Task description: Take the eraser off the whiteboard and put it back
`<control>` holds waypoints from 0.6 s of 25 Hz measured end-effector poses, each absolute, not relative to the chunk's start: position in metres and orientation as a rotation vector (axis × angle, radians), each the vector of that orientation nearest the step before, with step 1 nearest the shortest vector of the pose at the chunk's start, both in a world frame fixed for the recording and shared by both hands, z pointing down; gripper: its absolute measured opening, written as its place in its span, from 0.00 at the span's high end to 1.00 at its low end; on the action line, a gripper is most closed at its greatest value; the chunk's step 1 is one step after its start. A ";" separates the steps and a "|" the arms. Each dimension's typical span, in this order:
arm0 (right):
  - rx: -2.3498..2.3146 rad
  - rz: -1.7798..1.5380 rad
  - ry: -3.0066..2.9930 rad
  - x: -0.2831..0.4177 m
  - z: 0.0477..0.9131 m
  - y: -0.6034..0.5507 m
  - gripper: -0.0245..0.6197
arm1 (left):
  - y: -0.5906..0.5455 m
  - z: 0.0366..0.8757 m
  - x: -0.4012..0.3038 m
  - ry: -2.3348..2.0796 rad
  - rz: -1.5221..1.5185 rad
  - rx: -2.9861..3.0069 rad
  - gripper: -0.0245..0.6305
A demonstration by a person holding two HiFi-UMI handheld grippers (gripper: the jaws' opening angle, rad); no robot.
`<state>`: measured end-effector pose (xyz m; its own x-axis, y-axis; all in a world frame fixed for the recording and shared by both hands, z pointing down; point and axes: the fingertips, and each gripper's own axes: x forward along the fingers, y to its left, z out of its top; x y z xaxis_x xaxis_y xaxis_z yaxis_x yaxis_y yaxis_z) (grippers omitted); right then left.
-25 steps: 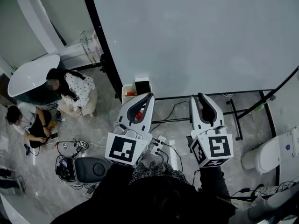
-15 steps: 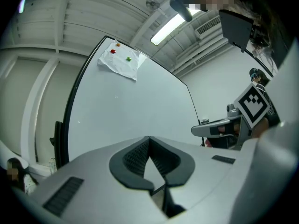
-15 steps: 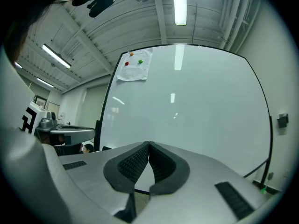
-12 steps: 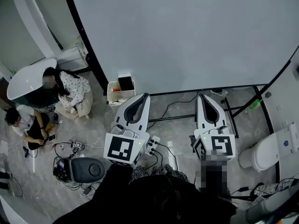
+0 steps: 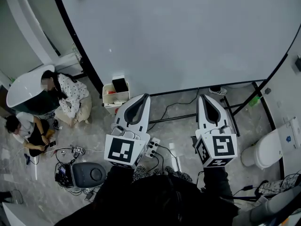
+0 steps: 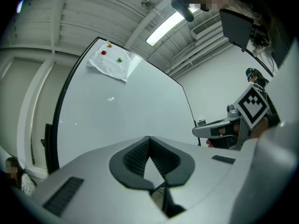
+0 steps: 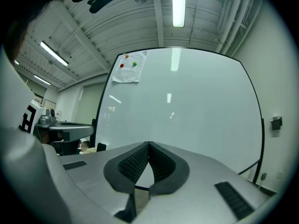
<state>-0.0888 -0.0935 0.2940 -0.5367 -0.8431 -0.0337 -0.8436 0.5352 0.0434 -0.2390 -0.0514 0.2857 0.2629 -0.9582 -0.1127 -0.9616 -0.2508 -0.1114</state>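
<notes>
Head view looks down on my two grippers, held side by side above the grey floor and both pointing toward the whiteboard [image 5: 188,36]. My left gripper [image 5: 146,96] has its jaws pressed together. In the left gripper view the ribbed pads meet at the tips with nothing between them. My right gripper [image 5: 203,96] is the same in the right gripper view, with the jaws together and empty. The board stands ahead of both grippers, apart from their tips.

A sheet of paper [image 6: 113,63] hangs at the board's top left corner, with small red and green dots on it. A white box [image 5: 114,97] sits on the floor by the board's lower left corner, near my left gripper's tip. A black block [image 5: 119,84] stands up in it. I cannot tell whether that block is the eraser, and I cannot make out the eraser anywhere else for certain. Two people [image 5: 70,95] sit on the floor further left.
</notes>
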 end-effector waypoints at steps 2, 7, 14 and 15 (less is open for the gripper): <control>-1.509 0.079 2.743 -0.088 0.295 -0.096 0.95 | -0.054 0.286 -0.238 1.817 0.030 -2.367 0.95; -1.491 0.084 2.762 -0.092 0.295 -0.098 0.95 | -0.055 0.286 -0.242 1.826 0.029 -2.361 0.95; -1.462 0.119 2.794 -0.104 0.293 -0.095 0.95 | -0.053 0.283 -0.247 1.828 0.031 -2.352 0.95; -1.459 0.120 2.799 -0.105 0.294 -0.095 0.95 | -0.052 0.283 -0.247 1.830 0.030 -2.352 0.95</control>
<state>-0.1047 -0.0952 0.2937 -0.5730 -0.8193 -0.0196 -0.8180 0.5703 0.0754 -0.2472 -0.0523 0.2833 0.2507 -0.9612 -0.1149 -0.9645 -0.2378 -0.1147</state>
